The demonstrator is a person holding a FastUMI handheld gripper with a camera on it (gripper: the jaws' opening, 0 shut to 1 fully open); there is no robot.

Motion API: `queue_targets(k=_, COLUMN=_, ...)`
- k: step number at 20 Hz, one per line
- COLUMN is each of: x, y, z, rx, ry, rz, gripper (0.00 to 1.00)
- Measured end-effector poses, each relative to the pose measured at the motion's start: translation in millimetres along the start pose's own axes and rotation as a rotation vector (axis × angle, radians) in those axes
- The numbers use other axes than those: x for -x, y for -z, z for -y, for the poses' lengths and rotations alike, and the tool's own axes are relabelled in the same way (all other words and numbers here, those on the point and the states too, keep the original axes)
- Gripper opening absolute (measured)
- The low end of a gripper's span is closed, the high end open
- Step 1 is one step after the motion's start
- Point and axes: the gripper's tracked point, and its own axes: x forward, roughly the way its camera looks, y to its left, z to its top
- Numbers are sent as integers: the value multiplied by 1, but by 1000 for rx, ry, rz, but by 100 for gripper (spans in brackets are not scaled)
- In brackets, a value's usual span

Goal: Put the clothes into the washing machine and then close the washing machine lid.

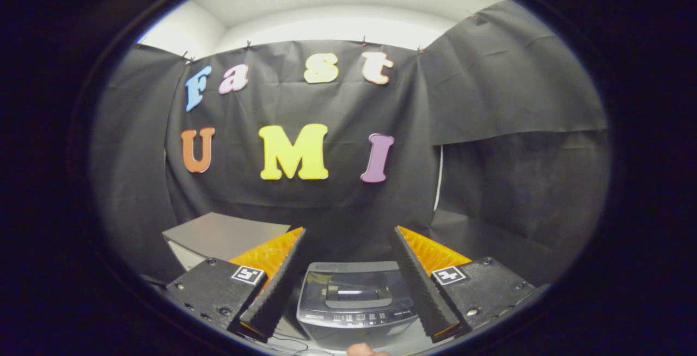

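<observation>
A small grey top-loading washing machine [354, 304] stands below and ahead of me, seen between my two fingers. Its glossy lid [351, 285] lies flat and down, with the control panel along the front edge. My gripper [348, 236] is open, high above the machine, and nothing sits between the fingers [277, 285]. No garment can be made out.
A grey boxy object with a flat top [223, 236] stands to the left of the machine, behind my left finger. Black cloth walls close in the back and the right side. A fingertip of a person [364, 350] shows just in front of the machine. A thin cable [288, 339] lies near the machine's front left.
</observation>
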Motion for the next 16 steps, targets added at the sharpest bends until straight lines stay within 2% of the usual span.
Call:
queue_targets(k=4, x=57, y=-2, z=37, rx=-5, ry=18, rz=36, gripper=98)
queue_targets(k=9, x=128, y=6, z=83, rx=7, ry=-38, rz=51, gripper=98)
queue_targets(k=16, x=185, y=23, z=85, rx=-15, ry=-139, rz=13, gripper=98)
